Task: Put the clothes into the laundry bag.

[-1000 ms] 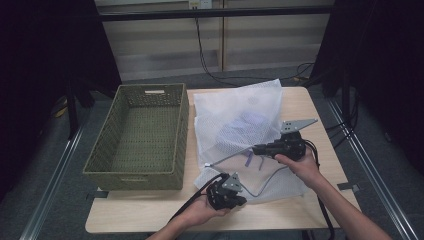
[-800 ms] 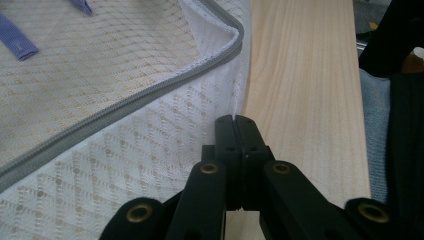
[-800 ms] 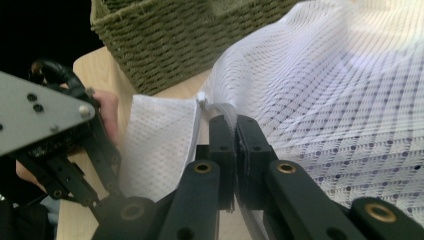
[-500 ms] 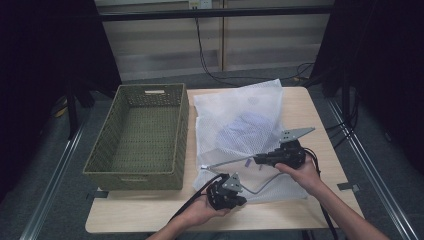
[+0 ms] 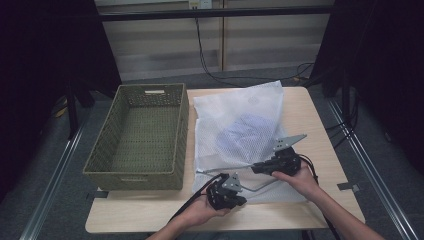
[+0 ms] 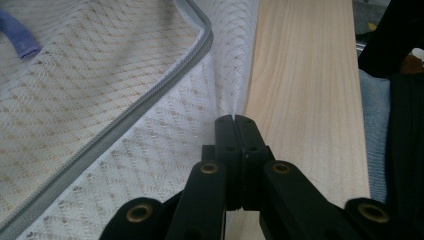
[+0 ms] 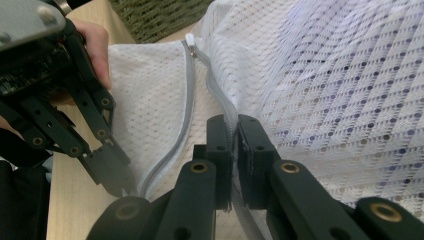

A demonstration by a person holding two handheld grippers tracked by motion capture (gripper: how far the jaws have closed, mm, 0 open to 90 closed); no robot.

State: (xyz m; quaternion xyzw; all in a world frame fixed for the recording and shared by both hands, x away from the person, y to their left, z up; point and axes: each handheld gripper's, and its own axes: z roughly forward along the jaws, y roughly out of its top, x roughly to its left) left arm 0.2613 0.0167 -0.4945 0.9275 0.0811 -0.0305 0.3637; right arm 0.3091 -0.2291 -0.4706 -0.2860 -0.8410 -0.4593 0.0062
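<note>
While both hands work at the near edge of the table [image 5: 310, 107], the high view sets out the layout: white mesh bag [image 5: 240, 107] flat on the right half, something bluish inside it, green wicker basket [image 5: 137, 135] just beside it on the left, empty. Left gripper [image 5: 239, 201] sits at the bag's near edge; right gripper [image 5: 256, 169] sits a little farther in and to the right. Between them runs the grey zipper [image 5: 225, 172], its long axis roughly left to right across the near end of the bag. The right gripper looks the nearer to the zipper line.

Left gripper view: left gripper [image 6: 238, 120], jaws pressed together, pinching the bag's [image 6: 100, 100] edge fold where the mesh meets bare wood. Zipper [image 6: 145, 100] runs diagonally off to the left, apart from the jaws. A bit of blue cloth [image 6: 20, 37] shows through the mesh, not legible from above.

Right gripper view: right gripper [image 7: 235, 125], jaws clamped on the upper zipper tape. This view alone shows that the zipper [image 7: 187, 110] is parted, its white pull tab [image 7: 190, 40] straight ahead, well apart from the jaws. The left gripper [image 7: 117, 180] appears at left, its tip down on the mesh by the lower tape. My guess: any move toward the tab goes straight along the tape.
</note>
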